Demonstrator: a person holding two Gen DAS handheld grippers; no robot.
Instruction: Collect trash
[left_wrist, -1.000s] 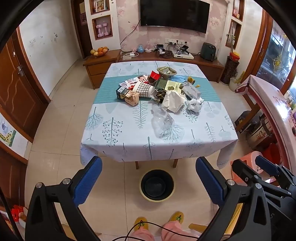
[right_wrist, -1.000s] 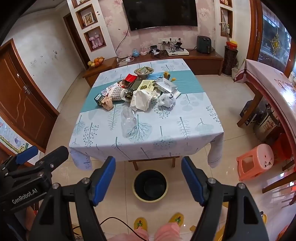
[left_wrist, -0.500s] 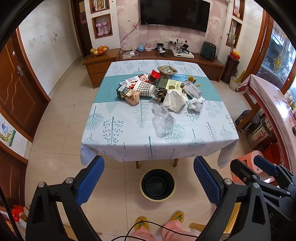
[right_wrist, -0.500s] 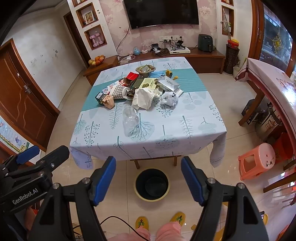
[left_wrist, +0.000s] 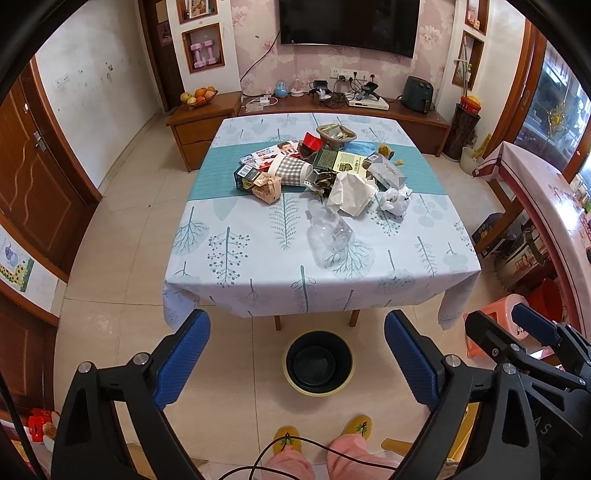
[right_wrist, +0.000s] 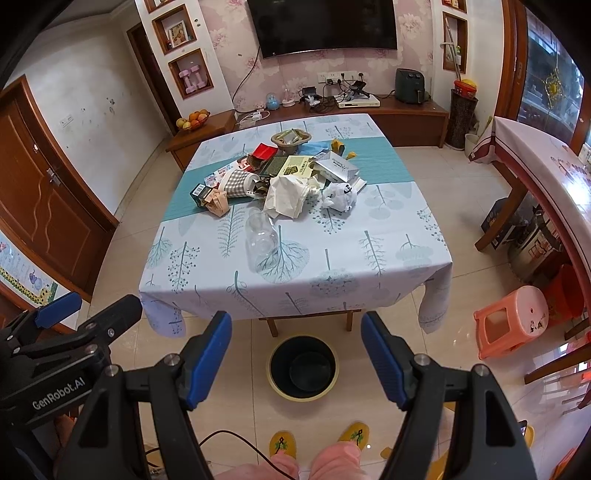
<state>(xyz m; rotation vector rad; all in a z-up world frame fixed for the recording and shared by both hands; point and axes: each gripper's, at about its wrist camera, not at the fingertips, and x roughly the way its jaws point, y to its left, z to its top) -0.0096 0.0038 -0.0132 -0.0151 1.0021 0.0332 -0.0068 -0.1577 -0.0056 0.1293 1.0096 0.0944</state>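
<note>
Since a second ago your left gripper (left_wrist: 297, 363) has narrowed its blue fingers (left_wrist: 183, 360) a little; they remain released, nothing between them. Your right gripper (right_wrist: 296, 358) has not changed, fingers spread and empty. The black bin (left_wrist: 319, 363) on the floor before the surface (left_wrist: 258, 273) looks empty. The trash pile (left_wrist: 321, 173) sits mid-surface, a basket (left_wrist: 336, 134) of scraps behind it.

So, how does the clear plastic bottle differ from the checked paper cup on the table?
The clear plastic bottle is see-through and lies alone, nearest the table's front edge. The checked paper cup is opaque with a grey check pattern and lies within the heap of rubbish on the teal stripe, touching other pieces. Both lie on their sides.
</note>
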